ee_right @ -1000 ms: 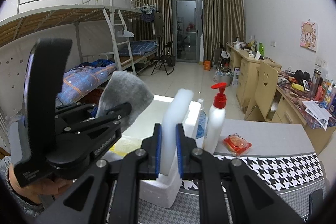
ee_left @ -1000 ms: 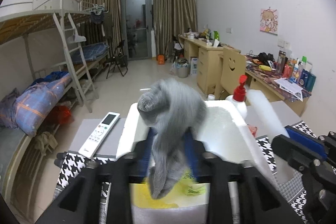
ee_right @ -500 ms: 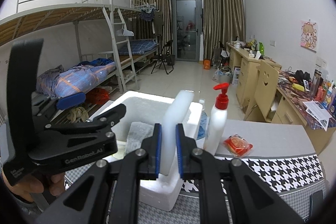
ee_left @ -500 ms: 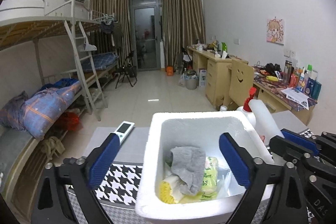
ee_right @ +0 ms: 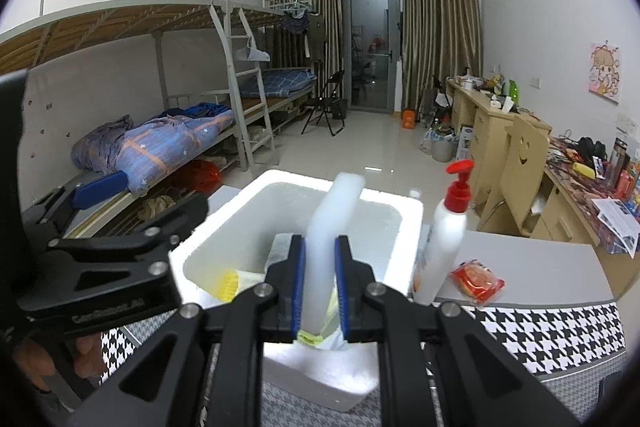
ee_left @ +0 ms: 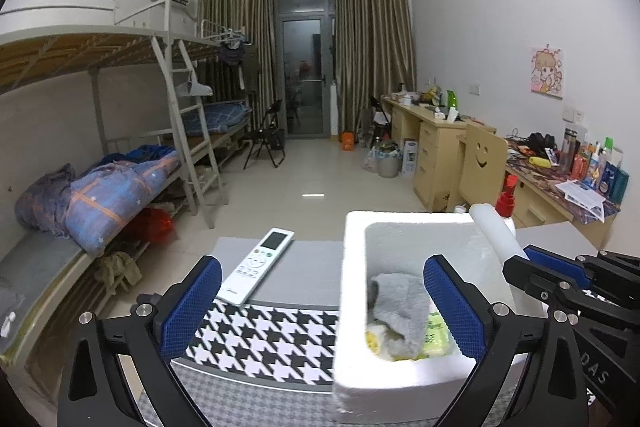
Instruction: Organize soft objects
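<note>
On the checked tablecloth (ee_left: 264, 339) I see the white foam box (ee_left: 352, 291) with the grey sock (ee_left: 400, 303) lying inside it, on top of yellow packets (ee_left: 436, 335). My left gripper (ee_left: 320, 307) hangs with its jaws spread wide and empty, one blue pad over the cloth, the other over the box. My right gripper (ee_right: 320, 259) is clamped on the white foam strip (ee_right: 332, 223), upright over the box. Beside the box stand a pump bottle (ee_right: 448, 231) and a remote (ee_left: 256, 267).
</note>
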Demonstrator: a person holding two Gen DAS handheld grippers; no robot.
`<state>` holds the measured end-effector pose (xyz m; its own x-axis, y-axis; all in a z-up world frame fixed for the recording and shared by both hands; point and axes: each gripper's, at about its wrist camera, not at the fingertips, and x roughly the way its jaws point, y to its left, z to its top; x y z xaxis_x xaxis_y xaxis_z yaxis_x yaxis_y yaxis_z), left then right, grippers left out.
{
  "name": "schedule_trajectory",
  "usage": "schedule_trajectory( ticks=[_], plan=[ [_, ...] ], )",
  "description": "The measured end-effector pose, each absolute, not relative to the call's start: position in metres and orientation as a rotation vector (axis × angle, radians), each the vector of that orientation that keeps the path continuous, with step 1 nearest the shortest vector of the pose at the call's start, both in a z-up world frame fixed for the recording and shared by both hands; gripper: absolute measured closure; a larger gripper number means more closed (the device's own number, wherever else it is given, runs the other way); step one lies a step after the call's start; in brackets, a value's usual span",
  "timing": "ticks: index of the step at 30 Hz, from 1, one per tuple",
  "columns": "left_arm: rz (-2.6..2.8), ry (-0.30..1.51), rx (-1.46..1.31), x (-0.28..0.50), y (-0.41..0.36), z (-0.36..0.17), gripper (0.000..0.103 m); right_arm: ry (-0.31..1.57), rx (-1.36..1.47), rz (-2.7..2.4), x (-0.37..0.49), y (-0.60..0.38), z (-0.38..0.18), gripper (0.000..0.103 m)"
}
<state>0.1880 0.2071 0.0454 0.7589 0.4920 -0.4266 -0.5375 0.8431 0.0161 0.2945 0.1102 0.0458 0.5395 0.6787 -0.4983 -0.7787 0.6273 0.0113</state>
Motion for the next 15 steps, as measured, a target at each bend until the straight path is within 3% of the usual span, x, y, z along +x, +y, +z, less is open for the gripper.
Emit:
schedule_trajectory(
  ticks=[4, 6, 7, 8, 9, 11, 15],
  plan=[
    [0.566, 0.439, -0.125, 0.184, 0.212, 0.043, 0.001, 0.502, -0.222, 0.872, 0.298, 0.115, 0.043, 0.087],
    [0.569, 0.439, -0.126, 0.184, 0.213, 0.043, 0.001, 0.512, -0.222, 0.871, 0.301, 0.116, 0.043, 0.073],
    [0.569, 0.441, -0.126, 0.183, 0.212, 0.042, 0.001, 0.511, -0.221, 0.865, 0.302, 0.116, 0.043, 0.071],
    [0.568, 0.44, -0.126, 0.182, 0.213, 0.041, 0.001, 0.511, -0.223, 0.855, 0.303, 0.116, 0.042, 0.063],
    [0.569, 0.439, -0.124, 0.181, 0.212, 0.041, 0.001, 0.517, -0.223, 0.843, 0.305, 0.115, 0.041, 0.046],
    [0.566, 0.439, -0.12, 0.181, 0.212, 0.042, 0.001, 0.519, -0.216, 0.842, 0.304, 0.113, 0.041, 0.034],
    [0.566, 0.436, -0.121, 0.18, 0.21, 0.043, 0.001, 0.5, -0.213, 0.839, 0.3, 0.107, 0.043, 0.034]
  ],
)
